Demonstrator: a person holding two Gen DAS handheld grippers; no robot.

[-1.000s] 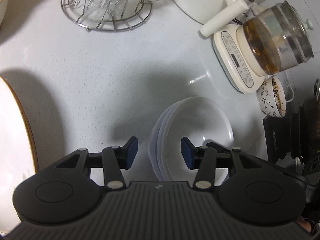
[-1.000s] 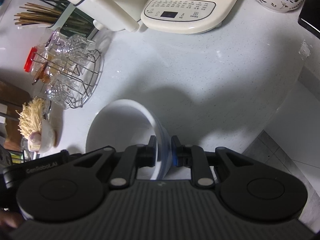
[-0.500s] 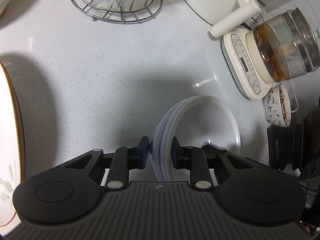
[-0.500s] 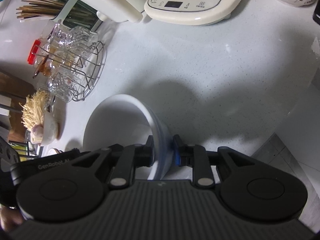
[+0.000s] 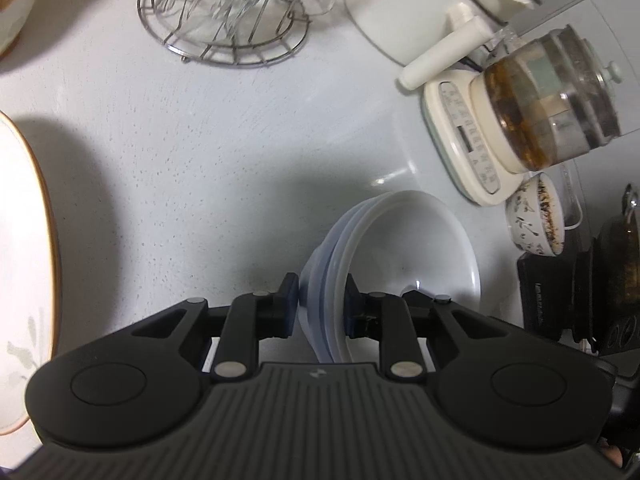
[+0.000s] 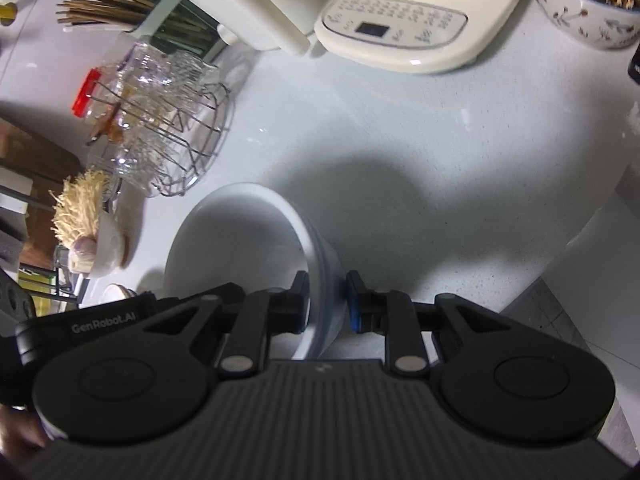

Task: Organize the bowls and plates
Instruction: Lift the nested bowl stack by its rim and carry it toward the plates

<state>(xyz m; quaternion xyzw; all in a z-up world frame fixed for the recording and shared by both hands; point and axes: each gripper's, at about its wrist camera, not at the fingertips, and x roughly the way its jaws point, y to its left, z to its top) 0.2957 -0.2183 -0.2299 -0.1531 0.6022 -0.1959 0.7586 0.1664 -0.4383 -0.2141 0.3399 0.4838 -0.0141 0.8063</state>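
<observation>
A stack of white bowls (image 5: 412, 248) sits nested on the pale counter, close in front of both cameras. My left gripper (image 5: 322, 300) is shut on the stack's left rim, one pad outside and one inside. In the right wrist view the same stack of bowls (image 6: 240, 240) shows its hollow, and my right gripper (image 6: 327, 300) is shut on its right rim. The left gripper's black body (image 6: 92, 324) shows at the lower left of that view. A large white plate (image 5: 24, 260) with a gold edge lies at the far left.
A wire rack of glasses (image 5: 228, 8) stands at the back. A cream kettle base with a glass pot (image 5: 532, 112) and a patterned bowl of grains (image 5: 532, 220) stand on the right. Chopsticks in a holder (image 6: 120, 12) and the counter's edge (image 6: 580, 240) show in the right wrist view.
My left gripper has shut from wide open onto the left rim of the bowl stack. The right gripper has kept its grip on the right rim.
</observation>
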